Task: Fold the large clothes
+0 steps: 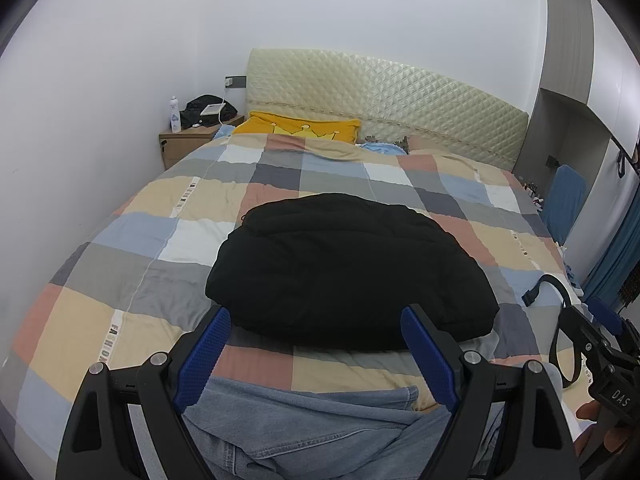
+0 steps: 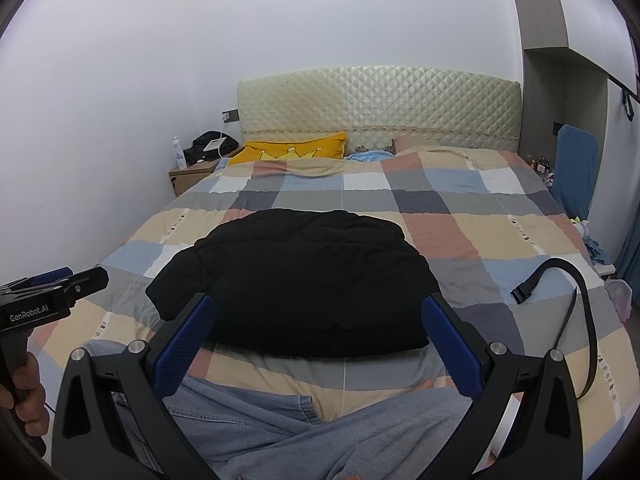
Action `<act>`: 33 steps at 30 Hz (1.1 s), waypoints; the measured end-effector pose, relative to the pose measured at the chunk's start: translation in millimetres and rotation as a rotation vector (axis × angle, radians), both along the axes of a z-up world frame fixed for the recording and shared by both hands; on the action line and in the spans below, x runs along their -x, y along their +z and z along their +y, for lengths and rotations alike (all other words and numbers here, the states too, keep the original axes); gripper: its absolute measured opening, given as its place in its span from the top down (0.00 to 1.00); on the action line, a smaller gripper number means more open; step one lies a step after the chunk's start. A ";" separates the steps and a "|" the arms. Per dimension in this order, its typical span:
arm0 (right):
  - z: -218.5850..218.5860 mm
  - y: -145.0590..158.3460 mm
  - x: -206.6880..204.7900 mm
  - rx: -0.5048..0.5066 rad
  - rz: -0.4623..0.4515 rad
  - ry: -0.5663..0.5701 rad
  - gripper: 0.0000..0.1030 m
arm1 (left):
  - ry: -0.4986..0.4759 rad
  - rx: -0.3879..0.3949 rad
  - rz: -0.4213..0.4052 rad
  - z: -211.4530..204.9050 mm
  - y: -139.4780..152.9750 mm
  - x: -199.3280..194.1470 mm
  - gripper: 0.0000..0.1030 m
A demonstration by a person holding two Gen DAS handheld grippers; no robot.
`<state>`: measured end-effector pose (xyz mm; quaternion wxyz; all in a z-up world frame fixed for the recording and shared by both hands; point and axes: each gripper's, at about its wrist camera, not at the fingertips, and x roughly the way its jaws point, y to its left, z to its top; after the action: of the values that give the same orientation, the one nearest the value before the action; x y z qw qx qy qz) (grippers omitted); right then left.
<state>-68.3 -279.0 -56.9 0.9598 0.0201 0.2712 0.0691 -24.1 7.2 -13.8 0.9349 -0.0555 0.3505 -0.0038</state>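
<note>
A black puffy jacket (image 1: 344,268) lies folded into a compact bundle in the middle of the bed; it also shows in the right wrist view (image 2: 296,280). Blue denim clothing (image 1: 304,428) lies at the near edge of the bed, under both grippers, and shows in the right wrist view (image 2: 320,428) too. My left gripper (image 1: 316,316) is open and empty, its blue pads hovering over the jacket's near edge. My right gripper (image 2: 320,304) is open and empty, also just short of the jacket.
The bed has a checked quilt (image 1: 120,248) and a cream padded headboard (image 1: 380,96). A yellow pillow (image 1: 296,126) lies at the head. A black strap with buckle (image 2: 560,280) lies right of the jacket. A nightstand (image 1: 188,140) with a bottle stands far left.
</note>
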 end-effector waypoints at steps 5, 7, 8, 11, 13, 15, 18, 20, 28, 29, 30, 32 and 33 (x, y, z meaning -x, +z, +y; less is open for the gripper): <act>0.3 0.1 -0.3 -0.001 -0.001 -0.006 0.00 | -0.002 0.000 0.000 1.2 -0.8 0.7 0.15; 0.4 0.7 -0.1 -0.001 -0.002 -0.006 0.00 | -0.001 0.001 0.000 2.6 -1.6 0.8 0.15; 0.0 0.8 0.1 -0.002 -0.006 -0.009 0.00 | -0.004 0.004 0.002 2.7 -1.3 0.7 0.15; 2.3 0.9 -0.6 -0.006 -0.009 -0.013 0.00 | -0.005 0.008 0.003 4.8 -2.7 1.1 0.15; 2.7 1.0 -0.5 -0.004 -0.012 -0.005 0.00 | -0.017 0.017 0.003 5.8 -2.9 1.3 0.15; 1.6 2.0 0.2 0.013 -0.019 -0.007 0.00 | -0.016 0.016 -0.005 7.3 -1.7 1.4 0.15; 2.5 4.4 1.0 0.018 -0.031 -0.018 0.00 | -0.015 0.008 -0.017 7.7 -0.8 2.3 0.15; 4.5 3.6 1.6 0.011 -0.027 -0.023 0.00 | -0.020 0.011 -0.014 7.1 -1.4 2.1 0.15; 4.6 1.3 2.9 -0.003 -0.028 -0.048 0.00 | -0.033 -0.008 0.000 -0.8 -5.7 -1.7 0.15; 3.4 1.8 3.4 -0.006 -0.031 -0.051 0.00 | -0.034 -0.007 -0.003 -1.5 -5.6 -1.5 0.15; 2.6 1.9 4.0 -0.008 -0.032 -0.052 0.00 | -0.036 -0.006 -0.007 -2.0 -4.9 -1.1 0.15; 2.6 1.8 3.9 -0.005 -0.033 -0.052 0.00 | -0.037 -0.006 -0.013 -2.4 -3.6 -1.5 0.15; 2.5 1.5 4.0 -0.004 -0.032 -0.052 0.00 | -0.037 -0.007 -0.015 -2.9 -3.6 -1.9 0.15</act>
<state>-72.3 -276.5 -55.4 0.9655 0.0279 0.2548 0.0452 -22.1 4.3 -17.4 0.9374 -0.0457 0.3445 -0.0202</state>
